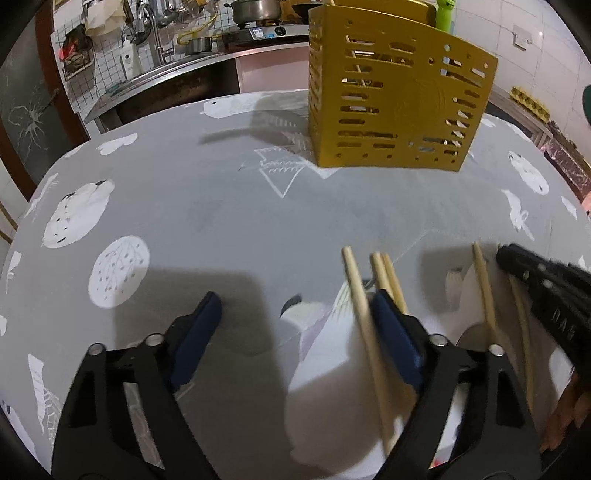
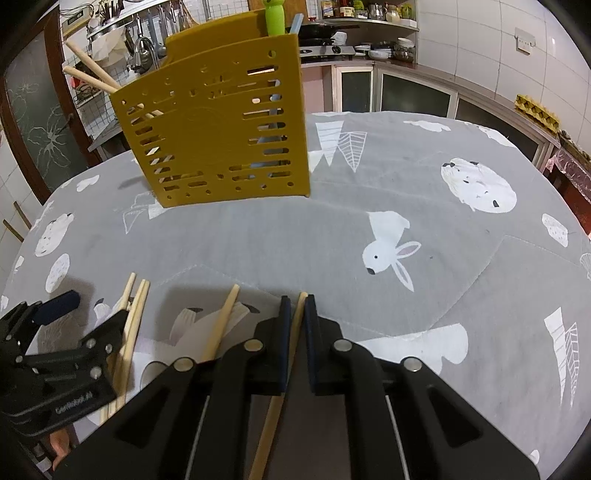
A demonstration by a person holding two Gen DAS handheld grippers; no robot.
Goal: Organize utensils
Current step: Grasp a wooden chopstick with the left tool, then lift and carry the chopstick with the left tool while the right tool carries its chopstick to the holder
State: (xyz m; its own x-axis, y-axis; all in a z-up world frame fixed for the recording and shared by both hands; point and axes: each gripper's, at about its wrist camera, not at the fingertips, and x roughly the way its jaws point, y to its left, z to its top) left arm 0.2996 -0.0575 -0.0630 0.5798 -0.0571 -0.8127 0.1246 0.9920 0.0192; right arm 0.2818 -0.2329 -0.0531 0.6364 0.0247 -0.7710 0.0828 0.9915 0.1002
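Your right hand-held gripper [image 2: 294,301] is nearest the lens, its two dark pads closed on a single wooden chopstick [image 2: 295,325]. That chopstick runs lengthwise along the fingers, its tip poking out just past the pads and pointing away from you toward the yellow utensil holder [image 2: 218,136].

Your left hand-held gripper [image 1: 295,299] stands wide, with nothing pressed between its pads. One loose chopstick [image 1: 360,295] slants across just inside its right pad, whether touching I cannot tell, and a pair of chopsticks [image 1: 386,271] shows just beyond that pad; all lie with their long axes running away from you toward the holder. Another chopstick [image 1: 484,284] lies further right, between the two grippers.

All these rest on the desk [image 1: 221,221], covered in a grey cloth with white animal prints. The holder stands upright at the far side, well apart from both grippers, with two chopsticks [image 2: 88,75] leaning out of its left compartment and a green-topped utensil [image 2: 275,16] on its right.

White lettering on the left gripper's body is too blurred to read.
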